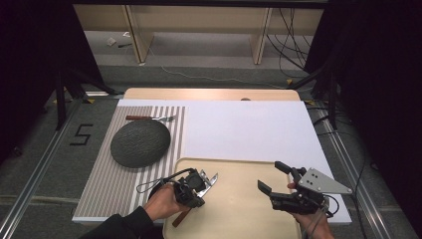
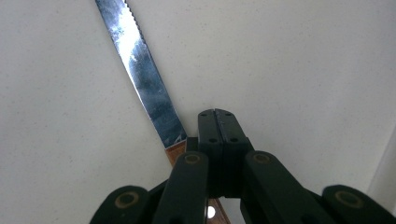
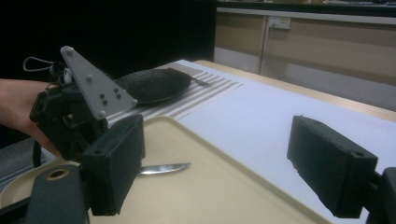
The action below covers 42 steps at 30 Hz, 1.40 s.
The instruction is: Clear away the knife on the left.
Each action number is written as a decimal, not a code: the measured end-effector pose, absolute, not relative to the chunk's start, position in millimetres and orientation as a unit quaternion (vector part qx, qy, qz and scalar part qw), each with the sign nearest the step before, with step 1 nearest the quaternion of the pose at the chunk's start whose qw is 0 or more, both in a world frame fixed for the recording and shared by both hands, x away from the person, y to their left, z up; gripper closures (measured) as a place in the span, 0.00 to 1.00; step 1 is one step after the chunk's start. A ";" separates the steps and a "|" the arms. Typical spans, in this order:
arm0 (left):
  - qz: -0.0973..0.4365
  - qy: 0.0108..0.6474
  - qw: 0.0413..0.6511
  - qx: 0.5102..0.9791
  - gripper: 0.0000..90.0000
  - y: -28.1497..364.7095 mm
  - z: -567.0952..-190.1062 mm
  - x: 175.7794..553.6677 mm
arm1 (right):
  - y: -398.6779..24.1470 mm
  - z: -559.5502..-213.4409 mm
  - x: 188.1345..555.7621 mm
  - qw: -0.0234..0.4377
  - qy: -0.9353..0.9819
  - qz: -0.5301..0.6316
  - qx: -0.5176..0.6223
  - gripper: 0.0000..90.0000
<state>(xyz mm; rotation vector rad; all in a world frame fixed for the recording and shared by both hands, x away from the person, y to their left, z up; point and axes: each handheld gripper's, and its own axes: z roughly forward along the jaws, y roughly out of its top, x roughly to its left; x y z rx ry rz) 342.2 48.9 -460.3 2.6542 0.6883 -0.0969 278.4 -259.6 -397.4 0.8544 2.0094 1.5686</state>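
Beyond, table (image 1: 249, 129) (white top) meets carpet (image 1: 40, 164).

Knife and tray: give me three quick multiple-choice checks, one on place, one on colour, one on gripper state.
1. Where is the fork?
A. On the striped mat beyond the plate
B. On the tray
C. On the floor

2. What colour is the plate?
A. White
B. Dark grey
C. Red

3. How is the right gripper?
A. Shut on the knife
B. Shut, empty
C. Open, empty

Key: 1 A, it lies on the striped mat past the plate. 2 B, dark in the high view. 3 C, its fingers stand apart; the left gripper holds the knife over the tray.
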 end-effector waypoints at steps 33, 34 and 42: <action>-0.012 0.284 0.185 0.941 0.99 71.5 -458.3 356.5 | -258.9 -397.7 278.7 0.222 0.731 0.568 0.307 0.22; -0.011 0.287 0.185 0.940 0.99 72.1 -458.5 356.6 | -258.9 -397.6 278.7 0.222 0.731 0.568 0.307 0.22; -0.012 0.290 0.183 0.939 0.99 75.5 -458.7 357.4 | -259.3 -397.4 278.4 0.222 0.730 0.569 0.307 0.22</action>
